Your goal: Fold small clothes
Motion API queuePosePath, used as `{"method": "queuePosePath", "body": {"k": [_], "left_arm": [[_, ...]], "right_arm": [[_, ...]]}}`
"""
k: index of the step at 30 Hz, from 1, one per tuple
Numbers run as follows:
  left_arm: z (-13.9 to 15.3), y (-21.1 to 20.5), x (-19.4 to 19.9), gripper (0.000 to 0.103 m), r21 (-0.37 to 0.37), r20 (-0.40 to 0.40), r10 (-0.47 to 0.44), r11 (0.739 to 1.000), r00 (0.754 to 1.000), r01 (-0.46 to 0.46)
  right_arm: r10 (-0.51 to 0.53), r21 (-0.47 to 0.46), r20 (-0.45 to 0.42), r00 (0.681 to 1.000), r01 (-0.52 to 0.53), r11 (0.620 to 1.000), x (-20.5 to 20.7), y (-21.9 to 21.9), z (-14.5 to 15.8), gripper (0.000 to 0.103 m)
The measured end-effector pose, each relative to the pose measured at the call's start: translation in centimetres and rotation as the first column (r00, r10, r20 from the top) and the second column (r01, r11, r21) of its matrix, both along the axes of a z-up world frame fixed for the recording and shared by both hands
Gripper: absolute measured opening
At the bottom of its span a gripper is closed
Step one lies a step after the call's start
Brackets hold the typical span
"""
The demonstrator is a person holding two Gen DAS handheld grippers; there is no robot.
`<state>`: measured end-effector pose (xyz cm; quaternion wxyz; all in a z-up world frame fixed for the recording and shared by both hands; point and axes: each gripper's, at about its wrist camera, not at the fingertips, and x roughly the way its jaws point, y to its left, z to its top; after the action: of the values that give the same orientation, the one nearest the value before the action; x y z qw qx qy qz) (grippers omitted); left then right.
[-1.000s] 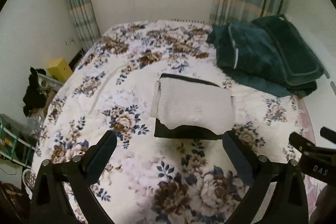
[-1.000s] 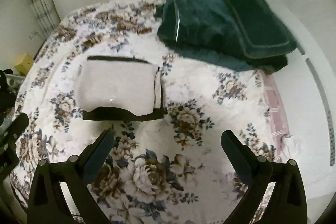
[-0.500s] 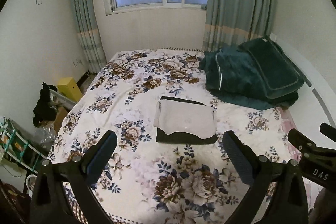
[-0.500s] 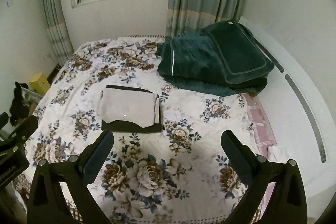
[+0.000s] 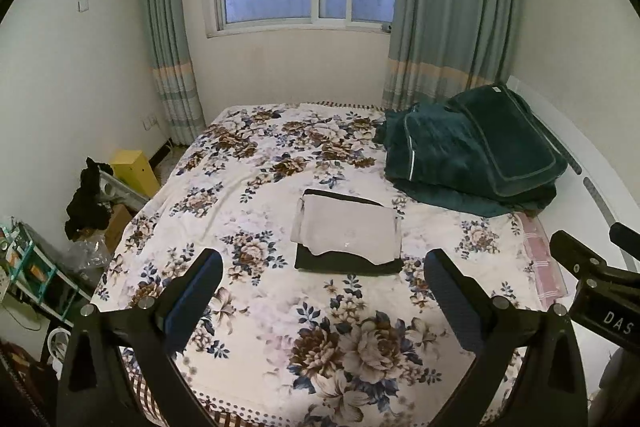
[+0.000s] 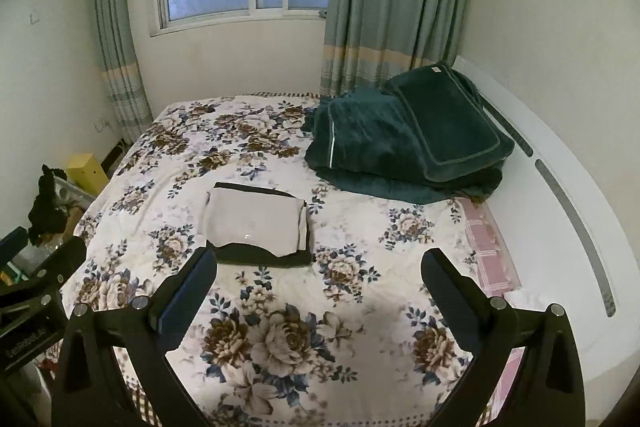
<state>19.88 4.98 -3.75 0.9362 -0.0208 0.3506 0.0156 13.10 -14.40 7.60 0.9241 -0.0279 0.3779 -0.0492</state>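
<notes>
A folded white garment (image 5: 347, 230) lies on top of a folded black garment (image 5: 348, 262) in the middle of the floral bed (image 5: 280, 307). The same stack shows in the right wrist view, white (image 6: 254, 223) over black (image 6: 264, 255). My left gripper (image 5: 322, 287) is open and empty, held well back above the bed's near end. My right gripper (image 6: 318, 287) is open and empty too, beside the left one, which shows at the left edge of its view (image 6: 36, 291).
A dark green blanket pile (image 5: 476, 151) lies at the bed's far right by the white headboard (image 6: 560, 211). A yellow box (image 5: 134, 173), dark clothes (image 5: 86, 201) and a shelf with clutter (image 5: 28, 267) stand left of the bed. Window and curtains are at the back.
Both grippers have pulled back and up from the folded stack, so the whole bed and the window now show. The stack has not moved.
</notes>
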Motion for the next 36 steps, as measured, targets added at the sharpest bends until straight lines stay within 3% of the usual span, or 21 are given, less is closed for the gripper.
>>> {"method": "queuePosePath", "body": {"k": [36], "left_arm": [[2.8, 0.4, -2.3, 0.103, 0.008, 0.051, 0.017, 1.000, 0.999, -0.017]], "right_arm": [[0.044, 0.036, 0.024, 0.999, -0.045, 0.998, -0.3, 0.6, 0.9, 0.103]]}}
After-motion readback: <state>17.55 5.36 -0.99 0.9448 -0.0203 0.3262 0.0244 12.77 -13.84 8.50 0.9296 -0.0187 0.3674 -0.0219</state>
